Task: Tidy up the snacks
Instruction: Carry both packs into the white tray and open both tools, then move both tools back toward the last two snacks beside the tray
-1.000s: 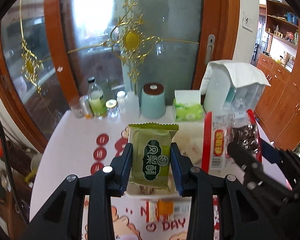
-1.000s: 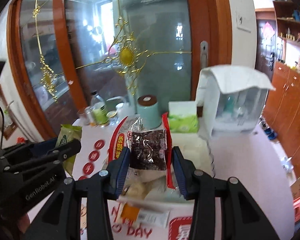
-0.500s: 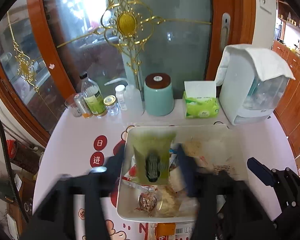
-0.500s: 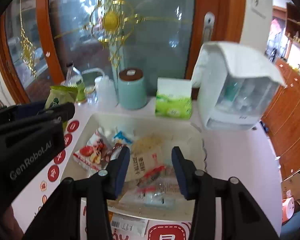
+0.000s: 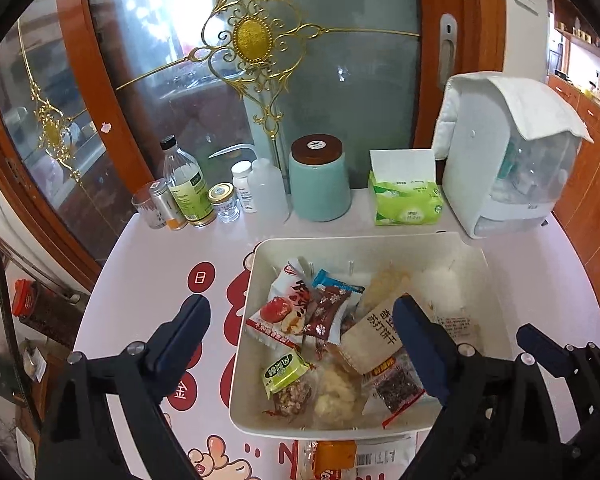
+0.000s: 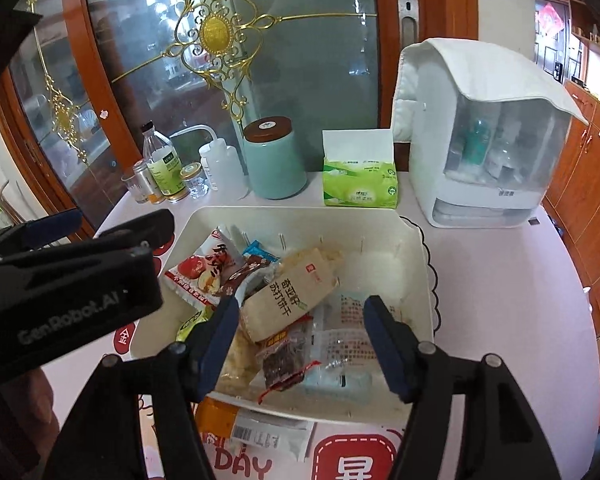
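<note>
A white bin (image 5: 340, 240) (image 6: 300, 212) on the table holds several snack packets. My left gripper (image 5: 300, 320) hovers over the bin's left half. Its jaws are opening wide with nothing between them. The green packet (image 5: 284, 372) lies loose in the bin below it. My right gripper (image 6: 300, 312) hangs over the bin's near side, jaws also opening, pads touching nothing. The dark packet with red edges (image 6: 280, 364) (image 5: 396, 388) lies in the bin beneath it, beside a beige cracker pack (image 6: 292, 296). In the right wrist view, the left gripper (image 6: 100, 248) shows at the left.
Behind the bin stand a teal canister (image 5: 320, 180), a green tissue pack (image 5: 406, 198), a white cloth-covered appliance (image 5: 508, 160) and several small bottles (image 5: 188, 192). An orange packet (image 6: 220, 416) lies on the table against the bin's front. A glass door backs the table.
Both grippers sank toward the bin and opened. The green packet left the left jaws and the dark packet left the right jaws; both now lie in the bin.
</note>
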### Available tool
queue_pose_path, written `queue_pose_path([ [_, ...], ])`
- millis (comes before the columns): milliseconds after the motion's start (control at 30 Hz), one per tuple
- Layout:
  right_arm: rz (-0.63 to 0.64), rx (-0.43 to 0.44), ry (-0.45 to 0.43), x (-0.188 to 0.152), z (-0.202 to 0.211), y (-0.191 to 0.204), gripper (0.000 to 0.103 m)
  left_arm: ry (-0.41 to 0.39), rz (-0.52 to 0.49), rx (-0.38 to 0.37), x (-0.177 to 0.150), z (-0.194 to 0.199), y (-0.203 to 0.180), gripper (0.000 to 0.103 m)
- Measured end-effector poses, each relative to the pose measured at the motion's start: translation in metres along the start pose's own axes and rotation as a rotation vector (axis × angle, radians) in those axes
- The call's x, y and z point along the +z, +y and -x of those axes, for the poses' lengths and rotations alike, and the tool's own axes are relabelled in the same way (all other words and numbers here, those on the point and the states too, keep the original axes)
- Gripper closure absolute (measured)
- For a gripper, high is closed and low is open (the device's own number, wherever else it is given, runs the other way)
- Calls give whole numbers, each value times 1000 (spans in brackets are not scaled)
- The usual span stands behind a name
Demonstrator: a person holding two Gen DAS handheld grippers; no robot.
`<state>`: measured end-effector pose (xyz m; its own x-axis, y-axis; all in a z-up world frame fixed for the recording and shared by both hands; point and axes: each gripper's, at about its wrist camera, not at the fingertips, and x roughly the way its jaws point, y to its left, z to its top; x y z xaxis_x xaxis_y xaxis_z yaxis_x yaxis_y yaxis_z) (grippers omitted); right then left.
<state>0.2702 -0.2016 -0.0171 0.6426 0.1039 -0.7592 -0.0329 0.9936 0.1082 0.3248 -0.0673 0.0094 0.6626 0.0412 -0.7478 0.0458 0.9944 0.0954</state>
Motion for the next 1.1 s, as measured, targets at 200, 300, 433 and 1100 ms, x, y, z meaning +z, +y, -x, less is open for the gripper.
queue_pose_path([
  [200,-17,6,-40,-13,23,-5,37,-34,-7,-30,-5,22,-4,11],
  [300,-14,-1,-52,-20,35,-4,37,-60,-17,-48,-9,37,-5,11],
  [433,-7,-33,-73,-32,49,-3,37,-86,-36,-84,-19,58,-6,11],
  [1100,18,-119,-93,-125,96,7,37,-66,-110,-185,-125,98,18,11],
])
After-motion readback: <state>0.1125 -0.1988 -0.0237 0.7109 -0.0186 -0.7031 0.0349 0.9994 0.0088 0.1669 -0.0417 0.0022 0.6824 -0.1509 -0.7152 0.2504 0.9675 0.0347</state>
